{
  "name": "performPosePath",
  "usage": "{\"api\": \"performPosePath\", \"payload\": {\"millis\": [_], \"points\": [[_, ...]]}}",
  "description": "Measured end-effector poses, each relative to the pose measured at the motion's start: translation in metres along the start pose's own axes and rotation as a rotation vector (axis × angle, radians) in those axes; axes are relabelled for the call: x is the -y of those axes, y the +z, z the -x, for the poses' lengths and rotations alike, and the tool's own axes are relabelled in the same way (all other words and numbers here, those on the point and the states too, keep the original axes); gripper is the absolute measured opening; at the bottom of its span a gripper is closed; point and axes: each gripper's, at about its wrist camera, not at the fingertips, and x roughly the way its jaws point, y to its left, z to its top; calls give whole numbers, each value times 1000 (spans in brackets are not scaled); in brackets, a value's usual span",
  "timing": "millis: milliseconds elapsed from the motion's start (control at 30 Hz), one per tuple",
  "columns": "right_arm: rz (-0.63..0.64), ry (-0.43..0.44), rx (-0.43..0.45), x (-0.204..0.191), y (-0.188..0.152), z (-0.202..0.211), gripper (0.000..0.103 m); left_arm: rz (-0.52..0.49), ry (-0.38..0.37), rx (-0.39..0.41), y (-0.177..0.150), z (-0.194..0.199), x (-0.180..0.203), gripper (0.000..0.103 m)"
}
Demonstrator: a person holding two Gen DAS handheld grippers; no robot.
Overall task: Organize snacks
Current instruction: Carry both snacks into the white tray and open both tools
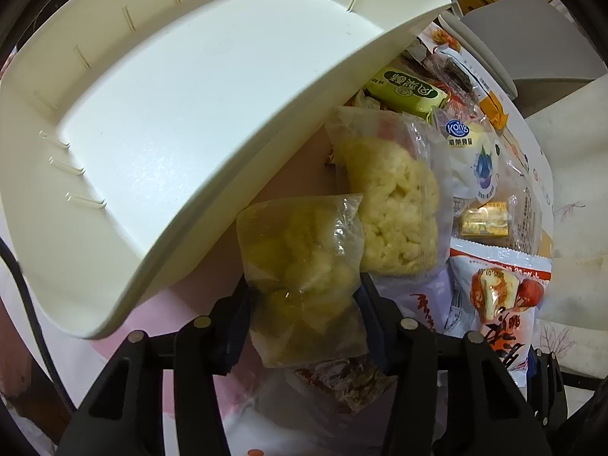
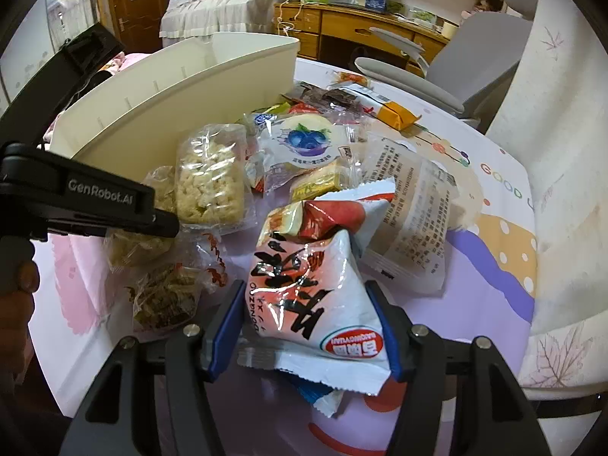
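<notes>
At the far left stands an empty cream bin (image 1: pixel 159 114), its near wall just beside the heap of snacks on a printed tablecloth (image 2: pixel 494 250). The left gripper (image 1: pixel 304 300), marked "GenRobot.AI" on its side in the right wrist view, is clamped on a clear bag of yellowish puffed rice cake (image 1: pixel 304 266), both pads pressing its sides. Touching it lies a second clear rice cake bag (image 1: pixel 395 205). Behind that sits a green packet (image 1: pixel 402 93) with Chinese writing, then a blueberry pastry wrapper (image 2: pixel 307 144) with "Kong" on a blue badge, and a small gold-foil packet (image 1: pixel 482 220). Further right, the right gripper (image 2: pixel 307 323) squeezes a white-and-red pouch (image 2: pixel 319 285) printed with large Chinese characters and "BAICAOWEIYUAN"-like lettering, hard to read. On the cloth at the right edge stands "GOOD".
</notes>
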Motion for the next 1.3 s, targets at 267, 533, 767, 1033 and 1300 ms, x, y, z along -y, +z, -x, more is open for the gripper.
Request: {"api": "performPosePath", "payload": {"millis": [267,533,767,1033,1300], "points": [[-80,35,-40,4,4,5,59,-8,26,-42,-19,17,-4,48],[-237,84,-87,22,5,14,59,-130,-15,-19,-28,55,12,48],[-282,79,-86,26,12,32,58,-231,-79,2,-27,90,20,48],[-312,48,-40,17,21,57,58,-377,-167,60,-30,131,32,48],[-428,8,25,-11,29,81,58,-529,-245,117,-5,158,24,48]]}}
